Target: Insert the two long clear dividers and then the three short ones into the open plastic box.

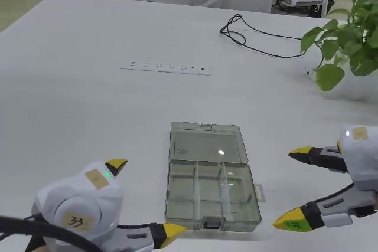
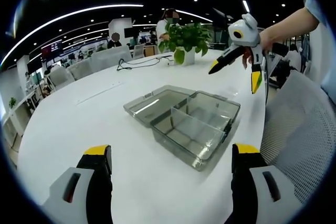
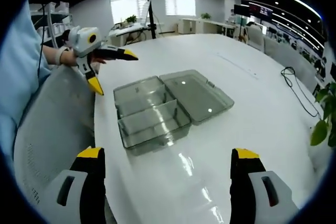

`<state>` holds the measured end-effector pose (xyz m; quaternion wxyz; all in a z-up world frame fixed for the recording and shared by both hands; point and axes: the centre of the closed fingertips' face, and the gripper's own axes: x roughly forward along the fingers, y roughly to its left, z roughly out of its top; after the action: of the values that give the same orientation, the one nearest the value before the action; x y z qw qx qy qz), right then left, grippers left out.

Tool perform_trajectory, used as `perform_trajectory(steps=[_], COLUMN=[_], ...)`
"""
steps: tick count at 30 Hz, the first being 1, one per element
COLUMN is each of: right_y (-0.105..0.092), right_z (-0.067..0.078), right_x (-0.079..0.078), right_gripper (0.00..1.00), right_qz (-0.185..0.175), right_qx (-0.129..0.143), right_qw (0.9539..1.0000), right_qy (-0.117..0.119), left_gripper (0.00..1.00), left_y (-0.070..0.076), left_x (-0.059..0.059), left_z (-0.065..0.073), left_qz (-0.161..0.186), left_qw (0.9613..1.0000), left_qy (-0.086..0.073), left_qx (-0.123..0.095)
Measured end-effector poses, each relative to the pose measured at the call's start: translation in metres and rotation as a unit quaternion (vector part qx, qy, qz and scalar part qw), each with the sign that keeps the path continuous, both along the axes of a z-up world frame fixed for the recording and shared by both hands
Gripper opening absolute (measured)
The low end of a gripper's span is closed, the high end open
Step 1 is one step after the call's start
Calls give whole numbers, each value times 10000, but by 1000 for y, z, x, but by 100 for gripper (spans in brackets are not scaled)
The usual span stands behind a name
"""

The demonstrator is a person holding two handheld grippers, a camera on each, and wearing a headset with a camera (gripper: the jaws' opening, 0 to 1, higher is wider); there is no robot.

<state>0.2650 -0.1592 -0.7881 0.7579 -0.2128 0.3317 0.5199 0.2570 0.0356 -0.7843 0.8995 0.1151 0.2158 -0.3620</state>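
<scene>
The clear plastic box [image 1: 177, 205] lies open near the table's front edge, its lid [image 1: 207, 144] flat behind it. Two long clear dividers [image 1: 224, 198] stand inside, running front to back; I cannot make out short ones for sure. My left gripper [image 1: 144, 199] hovers open just left of the box, empty. On the box's other side my right gripper [image 1: 295, 187] is also open and empty. The left gripper view looks past its open gripper [image 2: 170, 153] at the box [image 2: 194, 127] and the right gripper [image 2: 239, 59]. The right gripper view has its gripper [image 3: 168, 154], the box [image 3: 152, 116] and the left gripper [image 3: 107, 59].
A white power strip [image 1: 166, 67] lies mid-table, with a black cable [image 1: 254, 36] beyond it. A potted plant [image 1: 345, 39] stands at the right. Office chairs line the far edge. A grey mesh chair [image 2: 299, 145] sits close to the near table edge.
</scene>
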Motion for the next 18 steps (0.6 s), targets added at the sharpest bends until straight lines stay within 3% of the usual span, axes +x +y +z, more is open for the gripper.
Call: perform_trajectory(steps=[1, 8, 10, 14, 15, 18], right_y=[-3, -4, -2, -5, -8, -8], right_z=[-4, -14, -16, -23, -27, -32], right_x=[1, 1, 3, 6, 4, 7], right_gripper=[100, 94, 92, 83, 81, 73], right_qz=[59, 546, 589, 773, 786, 915], right_qx=[-173, -657, -687, -951, -1081, -1171], right_qw=[9998, 9963, 9959, 9925, 9909, 9888], right_qy=[0, 39, 3, -10, 174, 135], left_gripper=[97, 97, 97, 97, 97, 96], left_y=[0, 1, 2, 1, 1, 1], left_x=[0, 1, 1, 0, 0, 0], left_z=[0, 0, 0, -1, -1, -2], left_qz=[13, 40, 38, 22, 21, 12], left_qw=[10000, 10000, 10000, 10000, 10000, 10000], left_qy=[-2, -11, -6, -3, 4, -7], left_qx=[-13, 16, 19, 30, 27, 46])
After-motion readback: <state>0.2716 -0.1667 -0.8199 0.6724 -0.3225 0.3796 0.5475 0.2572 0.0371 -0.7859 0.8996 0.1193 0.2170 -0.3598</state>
